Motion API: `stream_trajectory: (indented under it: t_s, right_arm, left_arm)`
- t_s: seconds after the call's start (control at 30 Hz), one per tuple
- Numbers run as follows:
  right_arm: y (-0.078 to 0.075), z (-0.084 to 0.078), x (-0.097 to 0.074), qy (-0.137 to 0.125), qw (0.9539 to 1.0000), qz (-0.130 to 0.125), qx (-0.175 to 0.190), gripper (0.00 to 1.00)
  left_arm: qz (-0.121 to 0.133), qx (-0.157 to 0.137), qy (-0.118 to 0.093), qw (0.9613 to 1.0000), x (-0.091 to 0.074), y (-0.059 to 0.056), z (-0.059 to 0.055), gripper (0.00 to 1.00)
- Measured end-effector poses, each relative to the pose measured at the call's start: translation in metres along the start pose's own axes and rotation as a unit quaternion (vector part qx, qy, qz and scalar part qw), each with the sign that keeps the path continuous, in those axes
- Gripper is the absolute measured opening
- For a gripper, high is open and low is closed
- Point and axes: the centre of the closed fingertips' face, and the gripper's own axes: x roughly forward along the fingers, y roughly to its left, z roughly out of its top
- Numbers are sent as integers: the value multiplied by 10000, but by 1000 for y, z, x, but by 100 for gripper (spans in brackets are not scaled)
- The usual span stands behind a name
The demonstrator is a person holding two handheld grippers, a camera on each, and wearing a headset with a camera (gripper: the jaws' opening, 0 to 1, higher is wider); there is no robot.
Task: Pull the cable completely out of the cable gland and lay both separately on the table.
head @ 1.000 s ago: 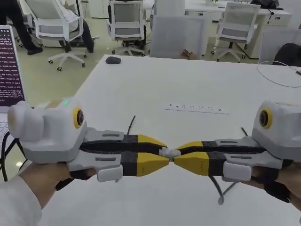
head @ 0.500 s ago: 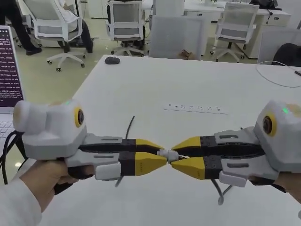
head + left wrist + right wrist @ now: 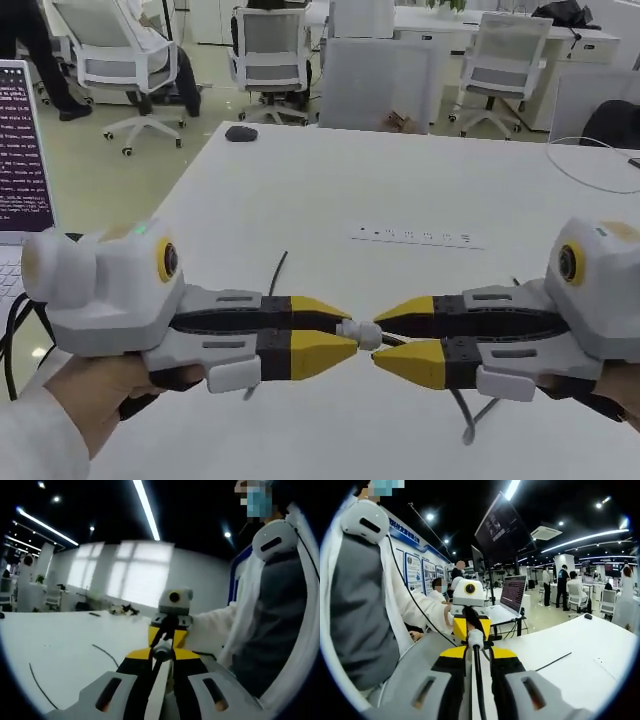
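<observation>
The left gripper [image 3: 352, 331] pinches the gland [image 3: 360, 332]; the right gripper [image 3: 376, 338] pinches the cable [image 3: 477, 680] at its tips. A weak pinch there could let the cable slip.

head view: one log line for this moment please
left gripper: shut on cable gland | right gripper: shut on cable | cable not yet out of cable gland | neither laid on table yet

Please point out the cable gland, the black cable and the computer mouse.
cable gland [image 3: 358, 332], head view, middle of its pale body.
black cable [image 3: 278, 268], head view, its thin free end.
computer mouse [image 3: 240, 133], head view, its dark top.
</observation>
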Motion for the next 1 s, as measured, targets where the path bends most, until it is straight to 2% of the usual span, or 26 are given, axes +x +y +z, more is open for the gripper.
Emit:
stream_trajectory:
  t_s: [0.17,0.2,0.43,0.53,0.67,0.73,0.83,0.9,0.93,0.97,1.0]
  right_arm:
    - [0,-10,0,205,9996,-11,-177,6]
    - [2,-12,1,203,9996,40,-206,3]
    - [-1,-12,-4,-11,9995,11,-331,2]
    - [0,-6,-5,-214,9994,45,-275,2]
    - [5,2,-3,-365,9987,142,-330,2]
    - [5,4,-3,-405,9985,150,-338,2]
    - [3,4,-2,-391,9988,142,-269,2]
    - [5,3,-3,-405,9990,178,-78,2]
    - [4,4,-3,-439,9989,153,-18,2]
    - [6,4,-4,-463,9987,199,42,2]
    - [10,6,-5,-546,9977,373,-131,2]
  left_arm:
    - [42,121,17,9999,3,1,-3,16]
    - [84,179,17,9998,3,3,-3,16]
    - [138,560,44,9983,6,1,-4,16]
    - [161,534,-112,9984,7,3,2,18]
    - [114,564,-112,9983,15,3,3,29]
    - [5,592,-36,9982,19,1,0,26]
    - [3,547,-126,9984,21,1,3,27]
    - [-65,533,-120,9985,22,0,4,20]
    - [-222,357,-90,9991,23,-6,2,17]
    - [-191,277,-107,9994,23,-4,3,17]
    - [-277,213,-81,9994,23,-7,2,17]
